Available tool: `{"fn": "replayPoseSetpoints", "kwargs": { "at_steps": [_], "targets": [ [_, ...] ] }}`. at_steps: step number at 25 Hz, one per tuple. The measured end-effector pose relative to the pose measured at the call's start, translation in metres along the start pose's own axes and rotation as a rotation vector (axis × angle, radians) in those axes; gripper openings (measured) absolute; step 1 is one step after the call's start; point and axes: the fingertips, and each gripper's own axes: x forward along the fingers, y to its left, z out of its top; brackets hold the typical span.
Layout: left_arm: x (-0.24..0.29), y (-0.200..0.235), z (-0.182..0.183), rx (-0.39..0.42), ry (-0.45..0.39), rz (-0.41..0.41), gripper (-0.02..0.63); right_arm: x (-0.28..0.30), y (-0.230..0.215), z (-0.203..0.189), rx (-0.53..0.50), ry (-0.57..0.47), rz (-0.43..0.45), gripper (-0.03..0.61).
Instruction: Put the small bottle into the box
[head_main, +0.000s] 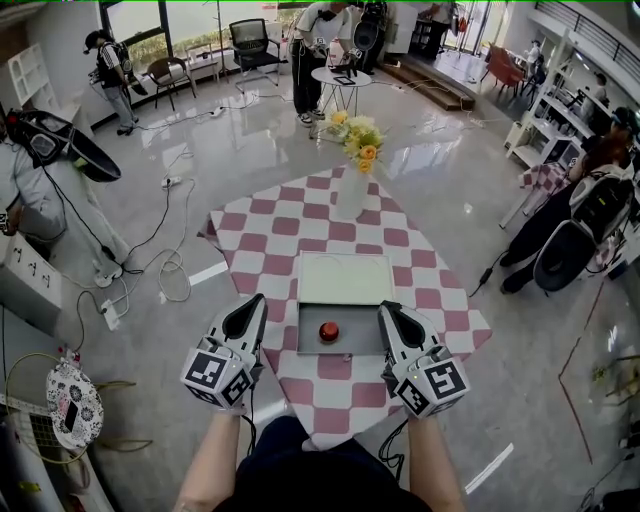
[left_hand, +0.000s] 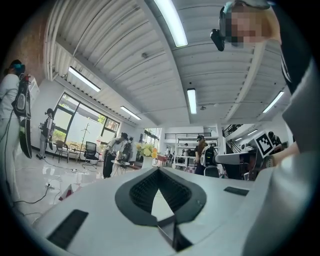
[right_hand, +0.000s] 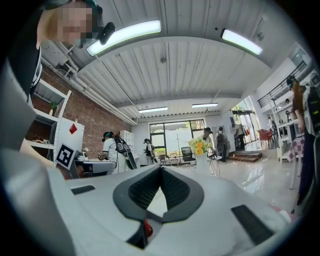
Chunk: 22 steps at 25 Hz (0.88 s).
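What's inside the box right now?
One small bottle, red top up, sits near the middle of the open box, on its grey floor; nothing else shows there. From overhead the red top covers most of its body, so its lower part cannot be seen.

No readable text, labels, brands or numbers anywhere.

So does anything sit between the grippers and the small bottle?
Nothing visible. The small bottle sits in the open box, with the left gripper and right gripper shut on either side; only the box's side walls lie between.
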Motion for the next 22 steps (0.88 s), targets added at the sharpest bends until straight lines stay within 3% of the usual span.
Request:
{"fn": "replayPoseSetpoints", "kwargs": {
  "at_steps": [22],
  "targets": [
    [-0.0082,0.0106,0.0060,-0.009,-0.009,0.004,0.000,0.0040,0.0106,0.0029,0.027,-0.016,-0.004,0.005]
  ]
}}
